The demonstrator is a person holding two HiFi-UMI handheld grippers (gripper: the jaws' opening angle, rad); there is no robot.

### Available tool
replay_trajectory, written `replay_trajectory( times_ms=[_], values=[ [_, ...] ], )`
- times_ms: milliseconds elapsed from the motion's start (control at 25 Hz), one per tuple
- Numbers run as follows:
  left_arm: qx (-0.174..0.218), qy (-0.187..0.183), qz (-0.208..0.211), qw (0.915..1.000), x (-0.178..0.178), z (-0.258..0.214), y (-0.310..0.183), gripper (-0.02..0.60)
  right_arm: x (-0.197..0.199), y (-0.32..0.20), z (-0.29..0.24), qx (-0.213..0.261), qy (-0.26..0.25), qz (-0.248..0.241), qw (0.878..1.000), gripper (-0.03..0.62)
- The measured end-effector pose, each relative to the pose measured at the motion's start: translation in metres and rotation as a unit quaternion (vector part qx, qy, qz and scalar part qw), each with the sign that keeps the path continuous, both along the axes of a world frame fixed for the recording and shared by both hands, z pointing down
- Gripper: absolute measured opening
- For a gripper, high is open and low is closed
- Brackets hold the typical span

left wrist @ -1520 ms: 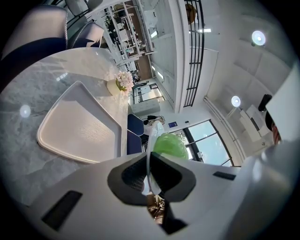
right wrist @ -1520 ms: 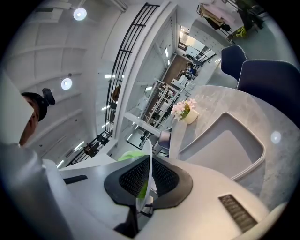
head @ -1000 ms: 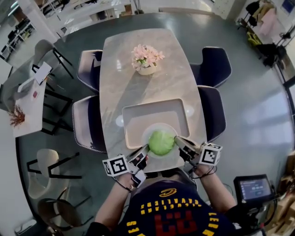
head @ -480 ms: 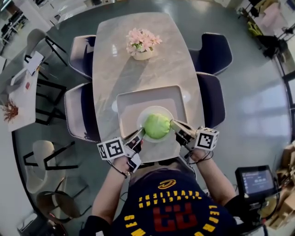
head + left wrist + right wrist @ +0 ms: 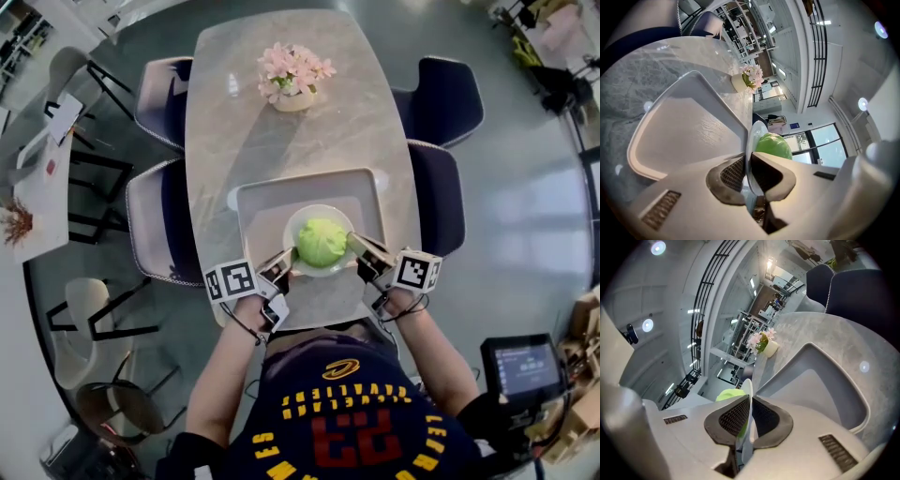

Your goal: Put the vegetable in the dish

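Note:
A round green cabbage lies on a white plate over the near part of a grey tray on the marble table. My left gripper is shut on the plate's left rim, and my right gripper is shut on its right rim. The left gripper view has the rim edge-on between the pads, with the cabbage behind and the tray below. In the right gripper view the rim is pinched too, beside the cabbage. Whether the plate rests on the tray is unclear.
A vase of pink flowers stands at the table's far end. Dark blue chairs line the right side, and more chairs line the left. A monitor sits low on the right.
The plate with the cabbage has moved away from the person's body, from the tray's near edge to farther over the tray. Both grippers went with it, still shut on the rim.

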State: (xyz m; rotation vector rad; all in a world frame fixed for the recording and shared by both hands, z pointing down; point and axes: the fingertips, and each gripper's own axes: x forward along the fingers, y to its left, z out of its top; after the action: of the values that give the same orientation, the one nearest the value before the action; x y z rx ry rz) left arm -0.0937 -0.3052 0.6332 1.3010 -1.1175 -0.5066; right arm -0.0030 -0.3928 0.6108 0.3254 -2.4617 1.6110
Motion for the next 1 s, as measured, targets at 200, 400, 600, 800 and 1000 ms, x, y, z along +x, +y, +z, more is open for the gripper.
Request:
replay_trajectory(
  times_ms=[200, 400, 600, 800, 1000],
  values=[
    [-0.015, 0.016, -0.002, 0.9998, -0.003, 0.012, 0.001, 0.021, -0.006, 0.001, 0.010, -0.021, -0.003, -0.005, 1.000, 0.021],
    [-0.023, 0.021, 0.005, 0.9995, -0.009, 0.025, -0.003, 0.021, -0.010, -0.003, 0.029, -0.046, 0.007, -0.002, 0.999, 0.021],
    [-0.020, 0.028, 0.005, 0.9994, -0.015, 0.028, -0.004, 0.021, -0.013, -0.006, 0.040, -0.061, 0.004, -0.002, 0.998, 0.021],
    [-0.023, 0.031, -0.001, 0.9992, -0.017, 0.036, -0.008, 0.021, -0.018, -0.010, 0.049, -0.064, -0.002, -0.008, 0.998, 0.023],
    [-0.044, 0.015, -0.005, 0.9989, -0.023, 0.054, -0.010, 0.021, -0.025, -0.013, 0.058, -0.066, 0.003, -0.011, 0.998, 0.021]
  ],
)
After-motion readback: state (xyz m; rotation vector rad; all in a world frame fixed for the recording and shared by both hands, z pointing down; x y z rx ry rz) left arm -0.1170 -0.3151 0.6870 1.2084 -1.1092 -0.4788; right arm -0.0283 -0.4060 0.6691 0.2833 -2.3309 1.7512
